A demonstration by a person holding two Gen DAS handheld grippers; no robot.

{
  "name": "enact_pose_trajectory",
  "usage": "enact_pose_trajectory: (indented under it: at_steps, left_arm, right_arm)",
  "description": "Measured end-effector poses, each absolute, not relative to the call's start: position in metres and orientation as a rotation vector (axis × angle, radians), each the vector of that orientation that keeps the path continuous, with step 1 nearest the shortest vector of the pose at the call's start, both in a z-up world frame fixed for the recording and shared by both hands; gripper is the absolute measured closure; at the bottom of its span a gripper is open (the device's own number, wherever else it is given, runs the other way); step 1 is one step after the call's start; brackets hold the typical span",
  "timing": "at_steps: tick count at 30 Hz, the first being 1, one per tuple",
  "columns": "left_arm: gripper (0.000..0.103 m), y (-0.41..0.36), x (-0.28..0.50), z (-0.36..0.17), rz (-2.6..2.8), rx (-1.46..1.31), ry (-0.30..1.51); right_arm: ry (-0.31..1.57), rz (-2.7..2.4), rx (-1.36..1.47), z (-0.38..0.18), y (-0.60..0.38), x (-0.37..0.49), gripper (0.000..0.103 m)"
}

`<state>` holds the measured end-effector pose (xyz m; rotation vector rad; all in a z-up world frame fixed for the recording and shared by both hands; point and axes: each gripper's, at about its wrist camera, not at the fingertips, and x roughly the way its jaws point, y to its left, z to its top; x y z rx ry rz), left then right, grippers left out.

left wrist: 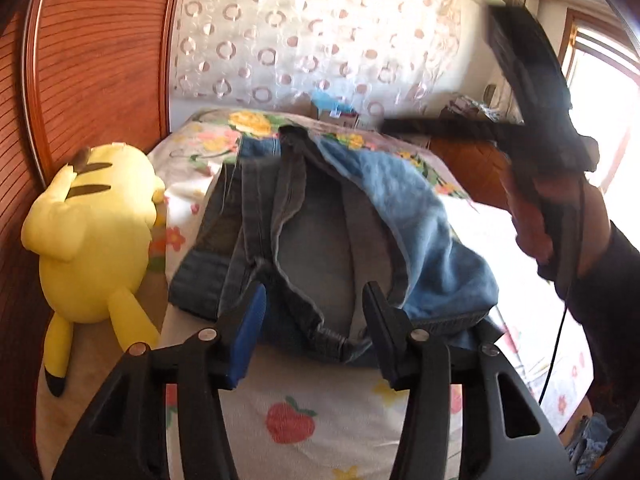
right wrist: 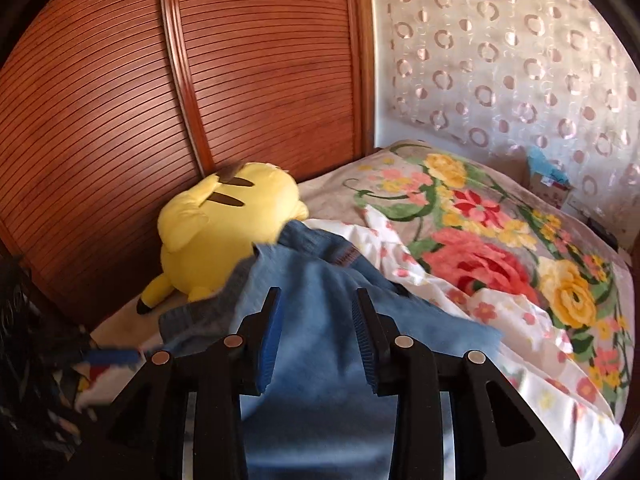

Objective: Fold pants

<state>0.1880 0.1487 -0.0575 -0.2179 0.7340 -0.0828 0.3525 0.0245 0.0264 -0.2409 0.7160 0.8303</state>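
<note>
Blue denim pants (left wrist: 320,232) lie bunched on the bed, partly turned so the light inner fabric shows at the right. My left gripper (left wrist: 314,304) is open, its jaws just above the near hem of the pants, holding nothing. In the left wrist view the right gripper (left wrist: 532,128) is raised high at the right in a hand; its jaw state is hidden there. In the right wrist view my right gripper (right wrist: 316,312) is open above the light blue pants fabric (right wrist: 320,352), which fills the gap below the jaws.
A yellow plush toy (left wrist: 92,236) lies at the left bed edge against the wooden slatted wardrobe (right wrist: 200,80). A floral blanket (right wrist: 500,248) and white flowered sheet (left wrist: 292,420) cover the bed. A curtain (left wrist: 320,32) hangs behind; boxes (left wrist: 336,112) stand at the far end.
</note>
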Motion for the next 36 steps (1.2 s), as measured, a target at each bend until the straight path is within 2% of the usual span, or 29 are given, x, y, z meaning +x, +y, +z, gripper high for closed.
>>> enact_pose_trajectory:
  at_steps: [10, 20, 23, 24, 28, 29, 30, 36]
  left_arm:
    - [0.051, 0.116, 0.2, -0.045, -0.148, -0.143, 0.707]
    - [0.052, 0.096, 0.222, -0.078, -0.123, -0.07, 0.814]
    - [0.072, 0.096, 0.227, -0.082, -0.127, -0.061, 0.819]
    - [0.082, 0.097, 0.228, -0.083, -0.133, -0.064, 0.825]
    - [0.089, 0.1, 0.228, -0.076, -0.136, -0.062, 0.807]
    - [0.089, 0.104, 0.225, -0.069, -0.131, -0.078, 0.784]
    - [0.089, 0.109, 0.222, -0.062, -0.126, -0.092, 0.763]
    - [0.09, 0.137, 0.213, -0.047, -0.015, -0.079, 0.742]
  right_arm:
    - [0.781, 0.672, -0.154, -0.008, -0.081, 0.292, 0.067]
    - [0.842, 0.679, -0.179, -0.03, -0.097, 0.228, 0.067]
    - [0.866, 0.68, -0.208, -0.041, -0.095, 0.227, 0.067]
    - [0.871, 0.674, -0.215, -0.044, -0.095, 0.227, 0.067]
    - [0.873, 0.685, -0.138, -0.044, -0.097, 0.238, 0.067]
    - [0.867, 0.691, -0.117, -0.044, -0.103, 0.235, 0.078]
    - [0.86, 0.713, -0.103, -0.042, -0.103, 0.234, 0.099]
    - [0.777, 0.728, -0.099, -0.026, -0.124, 0.208, 0.102]
